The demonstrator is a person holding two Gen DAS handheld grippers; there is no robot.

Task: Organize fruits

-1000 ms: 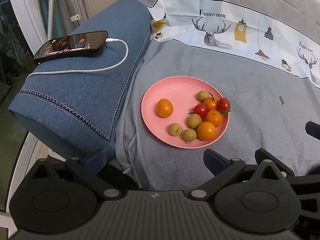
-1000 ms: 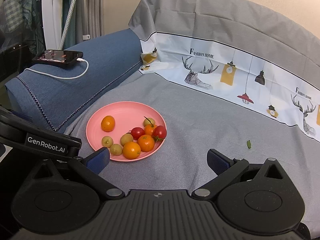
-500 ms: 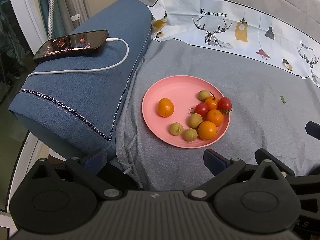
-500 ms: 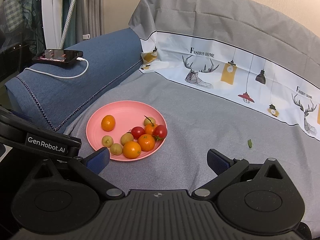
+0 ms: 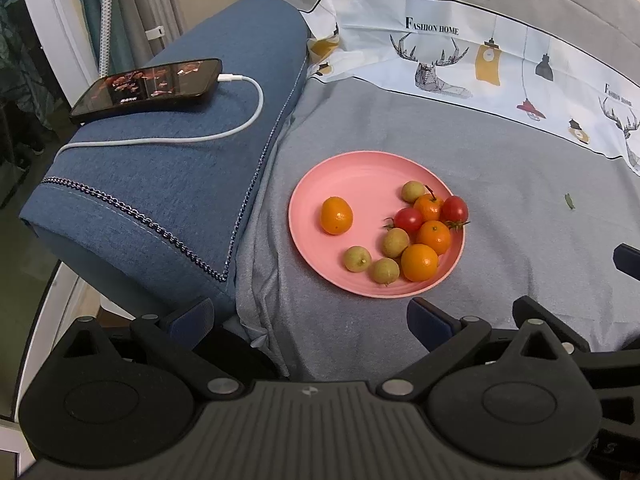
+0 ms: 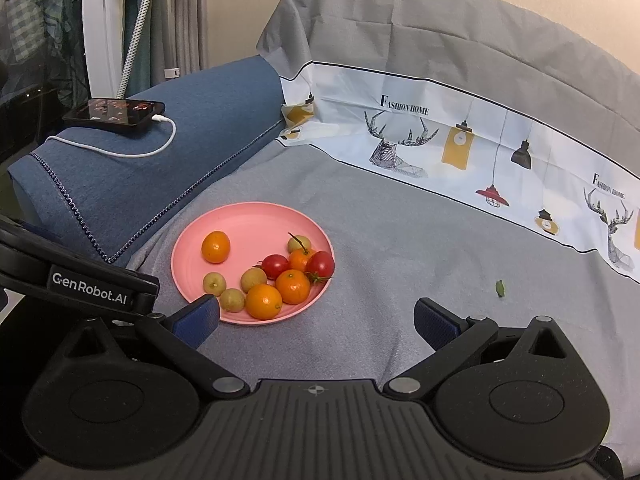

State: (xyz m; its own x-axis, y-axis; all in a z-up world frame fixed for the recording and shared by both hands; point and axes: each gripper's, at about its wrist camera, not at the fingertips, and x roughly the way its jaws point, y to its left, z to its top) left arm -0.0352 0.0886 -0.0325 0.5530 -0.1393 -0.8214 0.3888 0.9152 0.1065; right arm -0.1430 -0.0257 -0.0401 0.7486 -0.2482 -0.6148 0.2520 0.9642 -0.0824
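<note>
A round pink plastic plate (image 5: 360,176) of small orange, red and yellow-green fruits (image 5: 416,232) sits on the grey sofa cover (image 5: 500,184); left gripper (image 5: 310,320) and right gripper (image 6: 316,320) hover near it, jaws apart, empty

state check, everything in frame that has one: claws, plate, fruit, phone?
left claw: open, holding nothing, short of the plate
right claw: open, holding nothing
pink plate: flat on the grey cover, loaded
oranges: four on the plate, one apart at its left
cherry tomatoes: two on the plate, stems on
small yellow-green fruits: four on the plate
phone: screen lit, cable plugged in, on the blue armrest
</note>
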